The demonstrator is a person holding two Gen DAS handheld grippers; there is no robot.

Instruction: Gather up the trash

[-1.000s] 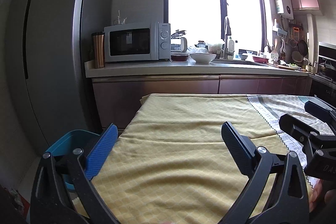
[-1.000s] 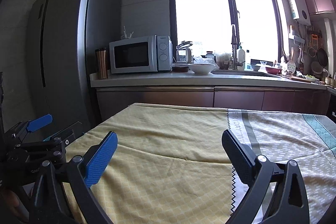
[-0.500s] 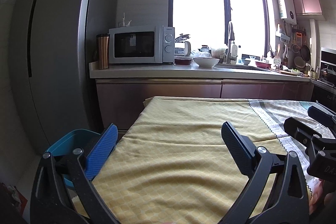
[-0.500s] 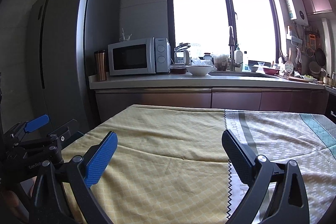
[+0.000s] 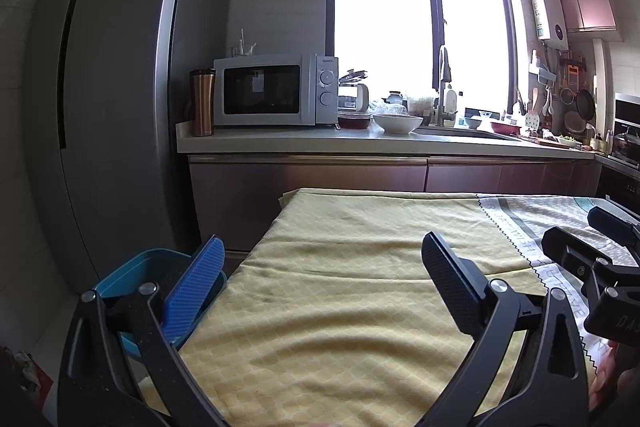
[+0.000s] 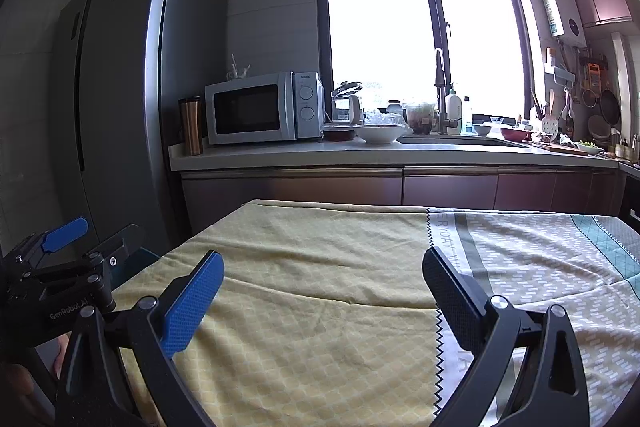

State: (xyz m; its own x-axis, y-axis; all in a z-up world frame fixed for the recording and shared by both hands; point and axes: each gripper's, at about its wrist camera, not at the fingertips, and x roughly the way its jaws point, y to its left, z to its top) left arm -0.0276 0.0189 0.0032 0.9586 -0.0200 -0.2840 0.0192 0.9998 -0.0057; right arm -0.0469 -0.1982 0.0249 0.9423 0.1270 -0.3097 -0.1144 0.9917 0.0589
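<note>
My left gripper [image 5: 320,267] is open and empty, held low over the near left part of a table covered with a yellow cloth [image 5: 360,267]. My right gripper [image 6: 322,285] is open and empty over the same cloth [image 6: 320,267], to the right of the left one. A blue bin [image 5: 136,271] stands on the floor by the table's left edge, partly behind my left blue finger [image 5: 196,287]. No loose trash shows on the cloth. The right gripper's body shows at the right edge of the left wrist view [image 5: 600,259].
A tall grey fridge [image 5: 112,87] stands at the left. A counter [image 5: 360,143] runs behind the table with a microwave [image 5: 272,91], a metal tumbler [image 5: 202,103], a white bowl [image 5: 398,123] and a sink. The cloth turns grey-patterned [image 6: 540,267] to the right.
Both views have tilted up a little and shifted slightly; the counter and table edge sit lower in frame. Both grippers stay open and empty.
</note>
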